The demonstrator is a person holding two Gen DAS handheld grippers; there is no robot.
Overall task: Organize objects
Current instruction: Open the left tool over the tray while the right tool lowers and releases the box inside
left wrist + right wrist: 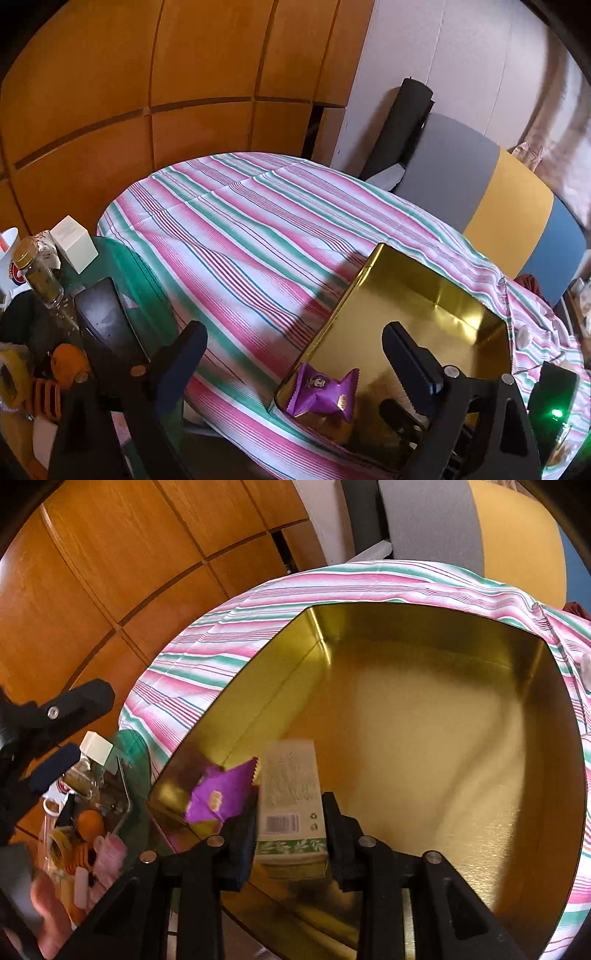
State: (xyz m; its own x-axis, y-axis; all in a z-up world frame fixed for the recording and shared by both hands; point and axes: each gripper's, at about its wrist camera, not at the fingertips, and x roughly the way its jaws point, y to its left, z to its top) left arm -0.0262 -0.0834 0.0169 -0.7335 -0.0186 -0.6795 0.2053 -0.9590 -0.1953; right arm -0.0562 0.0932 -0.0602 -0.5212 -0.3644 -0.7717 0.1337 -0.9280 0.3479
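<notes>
Right gripper (290, 819) clamps a small green-and-white carton (290, 794) over the gold tin (461, 738), beside the purple candy packet (221, 794); left gripper (295, 354) wide, empty; next, likely lower and release.

We see a purple snack packet (322, 392) lying in the near corner of the open gold tin (461, 716); just beside the packet, a small green-and-white carton (291, 797) stands inside the tin.

I work in a home: round table under a striped cloth (236, 221), wood-panelled cabinets (166, 74), colourful chair (509, 199).
</notes>
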